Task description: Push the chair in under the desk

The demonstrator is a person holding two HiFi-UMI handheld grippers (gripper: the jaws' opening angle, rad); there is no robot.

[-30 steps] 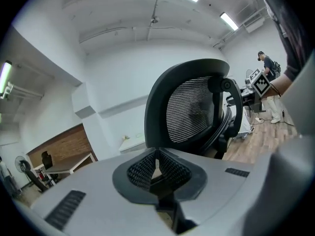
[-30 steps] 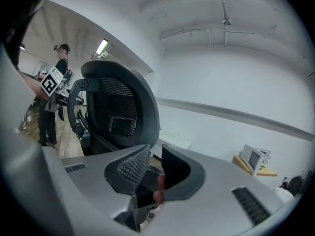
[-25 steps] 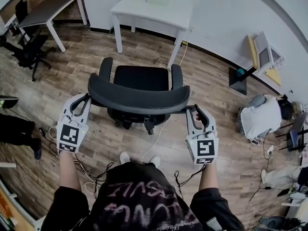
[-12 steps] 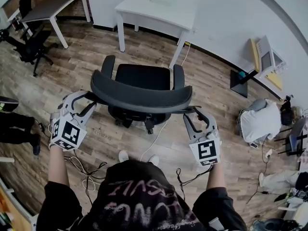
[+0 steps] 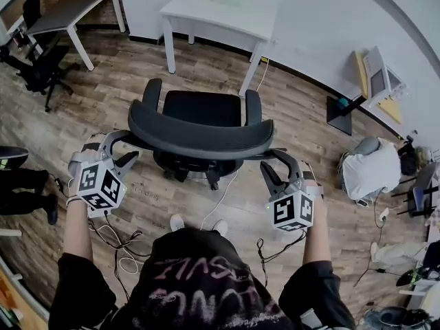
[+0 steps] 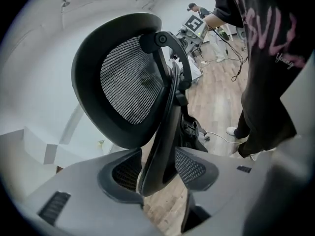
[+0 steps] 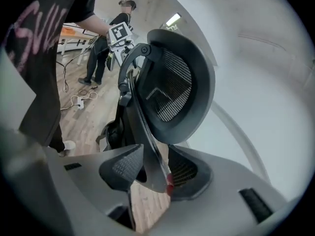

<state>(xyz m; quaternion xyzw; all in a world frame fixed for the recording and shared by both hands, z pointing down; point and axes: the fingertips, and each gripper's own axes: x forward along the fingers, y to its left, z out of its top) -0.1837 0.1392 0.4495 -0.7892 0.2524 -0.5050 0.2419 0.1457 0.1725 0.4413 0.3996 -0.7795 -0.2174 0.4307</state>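
A black mesh office chair (image 5: pixel 199 133) stands on the wood floor with its seat facing the white desk (image 5: pixel 220 12), a short gap in front of it. My left gripper (image 5: pixel 127 147) is at the left end of the backrest, my right gripper (image 5: pixel 271 161) at the right end. In the left gripper view the backrest (image 6: pixel 130 80) has its rim between the left gripper's (image 6: pixel 158 168) opening jaws, with a gap beside the pads. In the right gripper view the backrest (image 7: pixel 172 87) has its rim between the right gripper's (image 7: pixel 153 168) jaws, which are also opening.
A second black chair (image 5: pixel 41 71) and a grey desk (image 5: pixel 69 9) are at the far left. A person (image 5: pixel 371 167) sits on the floor at the right, near gear along the wall (image 5: pixel 375 74). A white cable (image 5: pixel 223 191) runs under the chair, by my feet.
Both grippers had their jaws closed on the backrest ends; now both have spread. My hands have drawn back a little towards me. The chair has barely moved.
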